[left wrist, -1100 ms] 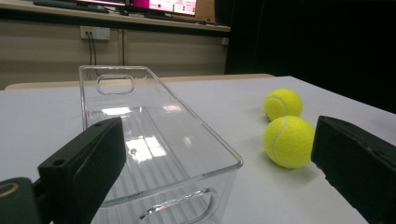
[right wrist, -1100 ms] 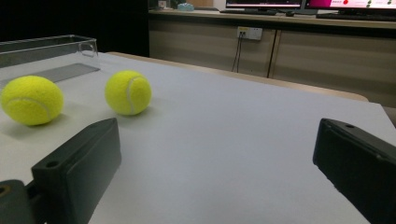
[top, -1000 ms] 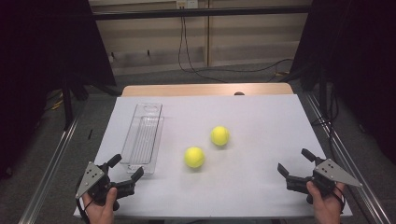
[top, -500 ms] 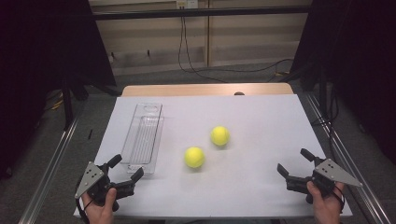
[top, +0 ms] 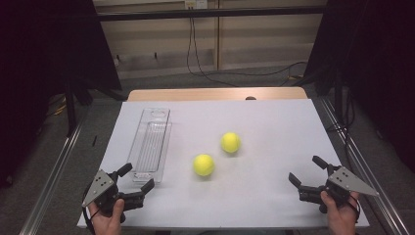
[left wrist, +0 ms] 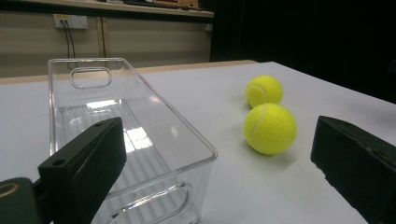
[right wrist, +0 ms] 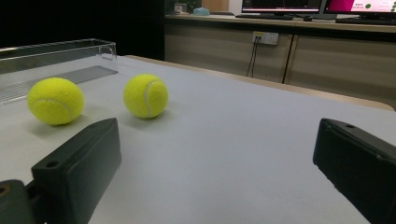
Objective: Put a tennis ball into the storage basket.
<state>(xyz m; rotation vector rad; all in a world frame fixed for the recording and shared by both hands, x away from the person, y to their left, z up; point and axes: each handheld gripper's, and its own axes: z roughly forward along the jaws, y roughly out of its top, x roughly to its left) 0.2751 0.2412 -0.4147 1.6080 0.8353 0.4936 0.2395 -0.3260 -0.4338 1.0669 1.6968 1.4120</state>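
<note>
A white table [top: 274, 127] holds two yellow tennis balls [top: 203, 165] just right of a clear tray [top: 151, 144]; the left gripper [top: 136, 178] sits near the tray's close end, the right gripper [top: 307, 170] well right of it, both with jaws spread, empty.

clear tray [left wrist: 140, 135] near end cropped (bottom edge), monitors [right wrist: 322, 5] cut off

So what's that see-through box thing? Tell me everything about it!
The long, narrow clear plastic bin is a rectangular tray with glossy see-through walls, rounded corners, a ribbed floor and an oval handle cut-out at each short end. It is empty and sits upright and flat on the white tabletop, on its left side, running lengthwise away from the person. Only the table touches it; the left tongs hover just short of its near end.
</note>
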